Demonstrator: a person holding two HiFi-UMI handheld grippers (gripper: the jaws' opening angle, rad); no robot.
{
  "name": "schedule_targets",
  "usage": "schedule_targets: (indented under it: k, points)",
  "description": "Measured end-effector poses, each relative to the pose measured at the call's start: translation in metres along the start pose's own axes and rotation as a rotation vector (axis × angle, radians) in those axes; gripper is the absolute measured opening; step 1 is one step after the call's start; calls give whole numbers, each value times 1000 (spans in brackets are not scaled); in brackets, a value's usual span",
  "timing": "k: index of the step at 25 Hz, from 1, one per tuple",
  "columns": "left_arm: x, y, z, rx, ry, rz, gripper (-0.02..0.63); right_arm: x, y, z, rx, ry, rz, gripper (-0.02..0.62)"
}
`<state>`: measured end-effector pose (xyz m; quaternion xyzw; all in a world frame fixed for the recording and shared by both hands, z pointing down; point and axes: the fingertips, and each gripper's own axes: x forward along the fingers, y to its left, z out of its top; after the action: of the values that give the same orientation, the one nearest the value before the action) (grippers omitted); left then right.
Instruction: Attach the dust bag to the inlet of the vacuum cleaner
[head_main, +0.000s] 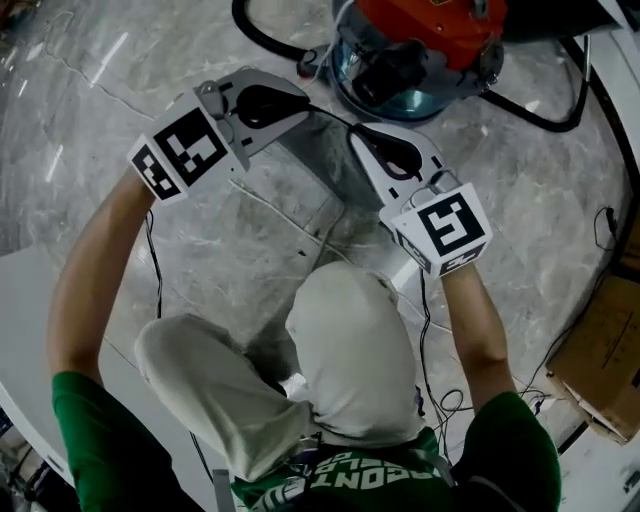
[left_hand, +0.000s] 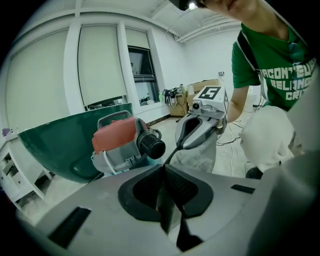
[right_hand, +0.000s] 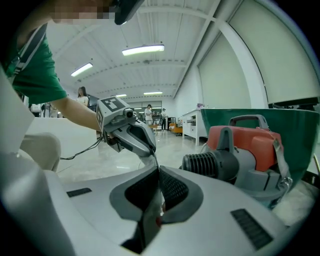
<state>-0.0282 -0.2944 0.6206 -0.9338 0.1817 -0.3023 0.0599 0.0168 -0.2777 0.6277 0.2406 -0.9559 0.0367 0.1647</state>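
A red-topped vacuum cleaner (head_main: 420, 45) stands on the marble floor ahead of me, its black ribbed inlet (left_hand: 150, 145) pointing toward the grippers. The inlet (right_hand: 200, 164) also shows in the right gripper view. A grey dust bag (head_main: 318, 165) hangs stretched between both grippers, just short of the vacuum. My left gripper (head_main: 298, 105) is shut on one side of the bag's thin dark upper edge (left_hand: 165, 200). My right gripper (head_main: 354, 138) is shut on the other side of that edge (right_hand: 156, 165). The bag's cloth (left_hand: 200, 155) sags below the right gripper.
A black hose (head_main: 265, 38) curves behind the vacuum. A green tub (left_hand: 55, 145) stands beyond it. Cables (head_main: 430, 340) trail on the floor by the person's knees (head_main: 350, 340). A cardboard box (head_main: 600, 370) sits at the right.
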Motion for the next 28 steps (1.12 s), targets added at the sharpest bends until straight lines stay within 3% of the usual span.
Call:
schedule_targets:
  k: [9,17,28]
  points:
    - [18,17,22,42,56,-28,20,-11,-29,13,-6,24,-12,15]
    - [29,36,25,105,29,-58,20,-4,-46,15,-5,28,-23,15]
    - [31,42,38,113,-11,-48,21,-11,-52,25,-10,23,-83,15]
